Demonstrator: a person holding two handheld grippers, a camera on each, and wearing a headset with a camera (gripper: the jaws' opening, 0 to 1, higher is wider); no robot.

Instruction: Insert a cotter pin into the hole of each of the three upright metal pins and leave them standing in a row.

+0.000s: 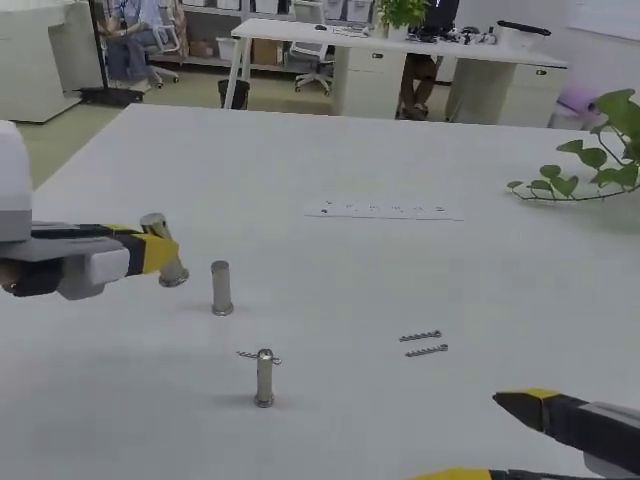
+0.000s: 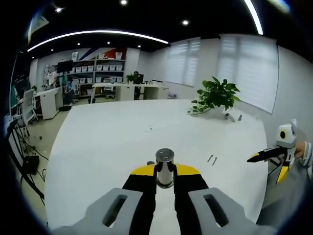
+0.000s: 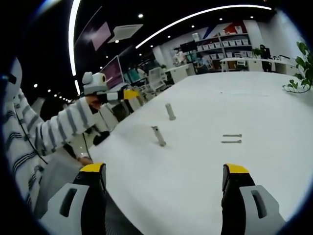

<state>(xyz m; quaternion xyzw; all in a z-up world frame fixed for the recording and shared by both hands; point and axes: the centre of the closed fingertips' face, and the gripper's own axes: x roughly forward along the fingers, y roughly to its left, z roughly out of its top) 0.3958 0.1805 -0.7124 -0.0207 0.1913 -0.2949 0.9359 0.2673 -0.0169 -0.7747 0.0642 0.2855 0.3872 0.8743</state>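
My left gripper [image 1: 165,250] is shut on an upright metal pin [image 1: 160,245] at the table's left; in the left gripper view that pin [image 2: 165,168] stands between the yellow-tipped jaws. A second bare pin [image 1: 221,288] stands just to its right. Nearer me, a third pin [image 1: 264,377] stands with a cotter pin [image 1: 258,356] through its top. Two loose cotter pins [image 1: 424,344] lie side by side on the table to the right. My right gripper [image 1: 470,438] is open low at the front right, holding nothing, with its jaws [image 3: 164,181] wide apart.
The white table [image 1: 400,270] has a strip of paper [image 1: 385,211] at mid-back and a leafy plant [image 1: 590,160] at the right edge. Desks, chairs and a seated person [image 1: 130,35] are beyond it. A striped sleeve [image 3: 58,127] shows behind the left gripper.
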